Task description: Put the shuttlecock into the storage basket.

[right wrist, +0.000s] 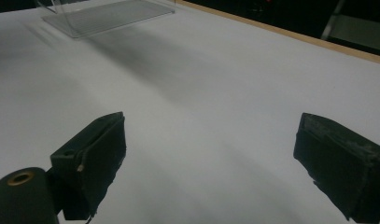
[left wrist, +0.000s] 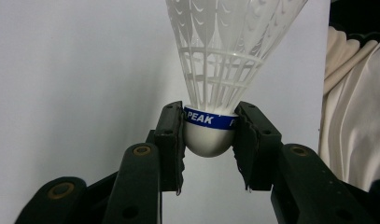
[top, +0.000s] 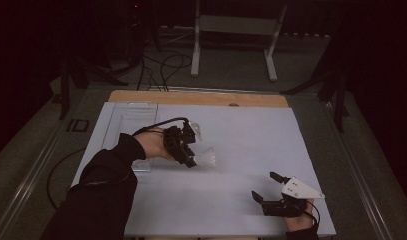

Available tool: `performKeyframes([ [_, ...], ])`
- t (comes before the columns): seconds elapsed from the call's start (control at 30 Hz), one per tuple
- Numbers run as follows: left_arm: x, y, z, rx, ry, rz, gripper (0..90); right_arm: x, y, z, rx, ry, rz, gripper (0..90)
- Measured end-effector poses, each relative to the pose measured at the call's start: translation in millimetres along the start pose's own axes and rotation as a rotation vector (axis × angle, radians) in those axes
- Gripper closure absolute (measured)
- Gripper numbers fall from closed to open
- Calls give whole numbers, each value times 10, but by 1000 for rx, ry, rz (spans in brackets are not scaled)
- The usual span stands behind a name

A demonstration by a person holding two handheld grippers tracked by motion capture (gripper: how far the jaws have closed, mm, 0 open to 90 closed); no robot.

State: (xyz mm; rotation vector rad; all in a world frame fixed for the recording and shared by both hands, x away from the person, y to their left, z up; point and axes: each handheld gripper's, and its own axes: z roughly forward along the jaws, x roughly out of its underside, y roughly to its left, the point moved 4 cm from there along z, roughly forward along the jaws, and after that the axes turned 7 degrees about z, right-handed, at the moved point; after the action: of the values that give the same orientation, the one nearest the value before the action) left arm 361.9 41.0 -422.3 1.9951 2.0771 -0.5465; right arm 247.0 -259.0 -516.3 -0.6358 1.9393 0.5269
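Above the table's middle: left gripper (top: 191,150) is held clear of the white table (top: 251,140), pointing toward the right of the high view, with a white shuttlecock (top: 206,157) at its tip
Left gripper, own view: its two black jaws are clamped on the rounded white cork base of the shuttlecock (left wrist: 211,135), one pad on each side, and the left gripper (left wrist: 208,140) has the base squarely between them
Shuttlecock detail: a blue band with white letters reading PEAK rings the top of the base; the white plastic skirt fans out away from the jaws, toward the top of that view
Left hand: the person's left hand (top: 153,142) wraps the gripper body, a dark sleeve (top: 106,185) runs back to the bottom edge, and a black cable loops over the top
Right gripper: right gripper (top: 267,189) sits near the table's near right corner, well apart from the shuttlecock, a grey three-cornered plate on top
Right gripper, own view: the right gripper (right wrist: 211,154) has its jaws spread wide with bare white table between them, holding nothing
Far left of table: a clear plastic tray (top: 131,117) lies flat near the far left corner; it also shows at the top of the right gripper view (right wrist: 108,16)
Far edge: a wooden strip (top: 201,97) borders the table's far side
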Motion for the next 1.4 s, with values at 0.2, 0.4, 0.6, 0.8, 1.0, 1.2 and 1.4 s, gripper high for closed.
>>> performKeyframes([
  [0.2,-15,16,-84,-1,-16,-4,654,1,5,4,8,3,-11,93],
  [0.4,-8,22,-145,-6,-22,-12,654,-5,7,-3,12,-4,-13,93],
  [0.6,31,37,-198,-10,-32,-26,654,-11,10,-11,13,-7,-15,93],
  [0.8,70,42,-267,-21,-31,-37,654,-12,9,-11,12,-8,-14,93],
  [1.0,104,46,-351,-30,-49,-45,654,-12,13,-9,8,-8,-12,92],
  [1.2,156,54,-413,-37,-49,-55,654,-11,15,-7,8,-6,-11,93],
  [1.4,205,56,-470,-49,-55,-64,654,-7,14,1,5,-3,-11,93],
])
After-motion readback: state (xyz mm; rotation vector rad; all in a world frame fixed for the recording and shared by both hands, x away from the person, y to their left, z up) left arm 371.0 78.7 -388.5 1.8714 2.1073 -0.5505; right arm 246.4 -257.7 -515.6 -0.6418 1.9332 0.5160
